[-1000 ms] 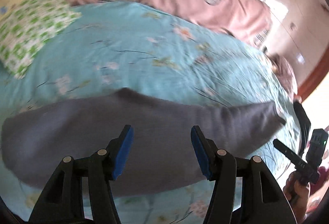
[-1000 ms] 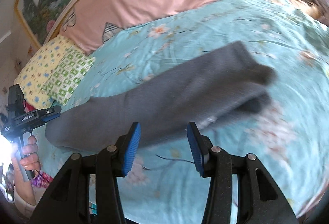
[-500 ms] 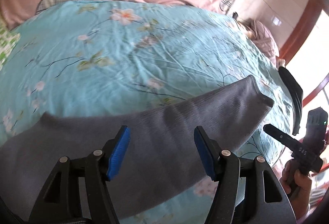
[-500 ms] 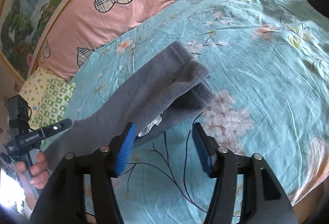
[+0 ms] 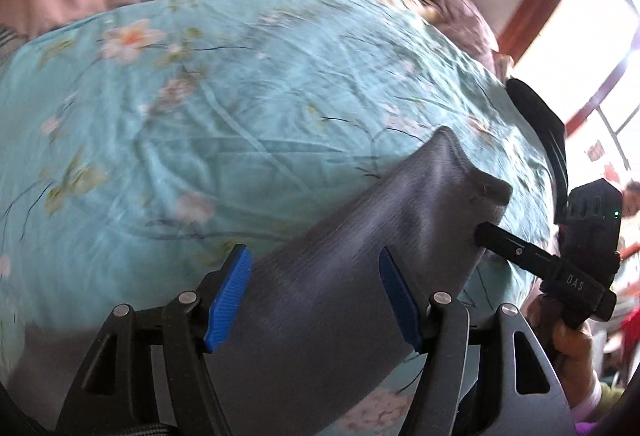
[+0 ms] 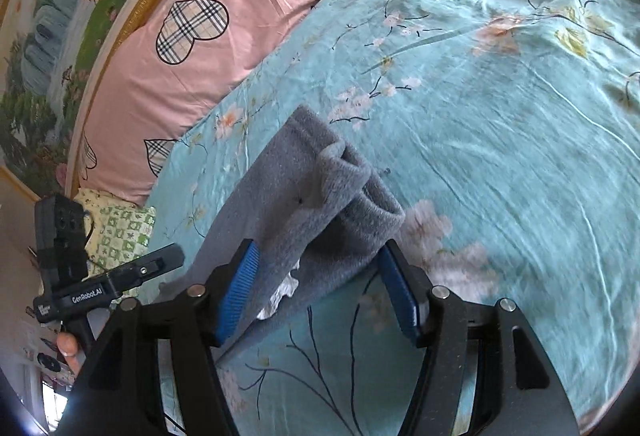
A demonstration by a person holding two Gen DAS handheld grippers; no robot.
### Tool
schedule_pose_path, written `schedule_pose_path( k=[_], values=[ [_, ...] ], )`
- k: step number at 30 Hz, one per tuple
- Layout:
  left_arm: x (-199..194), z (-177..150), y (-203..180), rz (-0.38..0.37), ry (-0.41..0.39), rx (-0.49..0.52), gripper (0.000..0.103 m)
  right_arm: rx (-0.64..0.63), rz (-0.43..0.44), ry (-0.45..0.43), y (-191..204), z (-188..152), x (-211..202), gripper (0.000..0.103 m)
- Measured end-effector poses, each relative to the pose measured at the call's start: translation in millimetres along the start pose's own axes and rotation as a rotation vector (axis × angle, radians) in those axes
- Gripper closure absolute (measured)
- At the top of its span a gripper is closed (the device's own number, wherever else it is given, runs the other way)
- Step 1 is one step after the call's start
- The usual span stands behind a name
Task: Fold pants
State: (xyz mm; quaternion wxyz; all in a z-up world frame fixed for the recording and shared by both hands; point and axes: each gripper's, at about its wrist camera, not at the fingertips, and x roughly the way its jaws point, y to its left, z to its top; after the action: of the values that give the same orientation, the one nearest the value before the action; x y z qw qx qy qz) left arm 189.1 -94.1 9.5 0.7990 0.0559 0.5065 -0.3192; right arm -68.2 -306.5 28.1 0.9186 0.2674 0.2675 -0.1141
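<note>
On the bed (image 6: 500,124), a wrinkled turquoise sheet with pink blossoms and thin dark twigs covers nearly the whole surface. At the far left of the right wrist view a framed landscape painting (image 6: 60,16) with a gold border stands along the wall; beside it lies a long pink cushion (image 6: 224,36) with plaid hearts, and below that a green-and-white checked pillow (image 6: 124,232) sits at the bed's corner. The left hand-held gripper (image 6: 152,268) shows here at the lower left, held by fingers at the frame edge. To its right the grey pants (image 6: 304,204) lie flat on the sheet as a long folded strip running up and away, with the ribbed cuffs bunched at the near end and a white tag peeking from under the fold. The right hand-held gripper (image 6: 320,286) has its blue pads spread apart on either side of that cuffed end, not pressing it. In the left wrist view the left hand-held gripper (image 5: 316,300) hangs above the grey cloth (image 5: 360,256) with its pads wide apart and nothing clamped; the right hand-held gripper (image 5: 520,248) pokes at the strip's far end. Beyond the bed's right edge stand a bright window (image 5: 592,48) and a reddish wooden frame
</note>
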Motion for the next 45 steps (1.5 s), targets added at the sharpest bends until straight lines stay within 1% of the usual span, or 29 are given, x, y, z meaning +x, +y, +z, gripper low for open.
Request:
schedule_pose_path(
  k=[2,4,6,9,11,13,15,16,18,19,20,21,22,24,27,30,32,38,45],
  values=[
    [9,9,-7,-0.017,0.02,0.034,0.036,-0.002,0.01,-0.012,-3,0,1,0.047],
    [22,20,-17,-0.039,0.051,0.074,0.036,-0.006,0.013,-0.022,-7,0,0,0.079],
    [36,30,-26,-0.047,0.081,0.105,0.036,0.001,0.04,-0.024,-13,1,1,0.092],
    [55,41,-41,-0.073,0.122,0.157,0.036,-0.018,0.062,-0.065,-15,2,-9,0.093],
    [66,47,-52,-0.101,0.146,0.198,0.036,-0.05,0.054,-0.062,-13,0,-11,0.093],
    [78,53,-61,-0.098,0.164,0.231,0.036,-0.067,0.044,-0.056,-13,-2,-10,0.093],
    [92,61,-67,-0.117,0.194,0.245,0.039,-0.078,0.037,-0.051,-15,-4,-9,0.093],
    [97,65,-71,-0.141,0.212,0.253,0.041,-0.076,0.036,-0.048,-16,-4,-8,0.093],
    [106,68,-78,-0.176,0.232,0.278,0.054,-0.066,0.038,-0.04,-19,-4,-6,0.093],
    [109,70,-82,-0.187,0.239,0.292,0.058,-0.066,0.037,-0.036,-20,-4,-5,0.093],
    [112,70,-86,-0.2,0.247,0.313,0.064,-0.069,0.033,-0.032,-20,-3,-4,0.093],
    [114,70,-88,-0.204,0.246,0.324,0.069,-0.072,0.029,-0.028,-20,-3,-3,0.093],
    [115,70,-89,-0.21,0.243,0.331,0.071,-0.076,0.027,-0.025,-20,-2,-3,0.093],
    [115,70,-90,-0.226,0.23,0.336,0.078,-0.08,0.021,-0.018,-19,-1,-1,0.093],
    [110,68,-90,-0.229,0.197,0.343,0.086,-0.105,0.01,-0.019,-17,-1,-1,0.093],
    [100,67,-85,-0.238,0.169,0.324,0.089,-0.154,-0.015,-0.029,-9,-2,-2,0.093],
    [89,68,-82,-0.248,0.142,0.311,0.09,-0.17,-0.009,-0.039,-4,0,-4,0.093],
    [46,68,-75,-0.258,0.049,0.281,0.09,-0.219,0.057,-0.082,20,6,-18,0.093],
    [-15,53,-57,-0.256,-0.087,0.232,0.09,-0.3,0.204,-0.101,62,7,-29,0.093]
  ],
)
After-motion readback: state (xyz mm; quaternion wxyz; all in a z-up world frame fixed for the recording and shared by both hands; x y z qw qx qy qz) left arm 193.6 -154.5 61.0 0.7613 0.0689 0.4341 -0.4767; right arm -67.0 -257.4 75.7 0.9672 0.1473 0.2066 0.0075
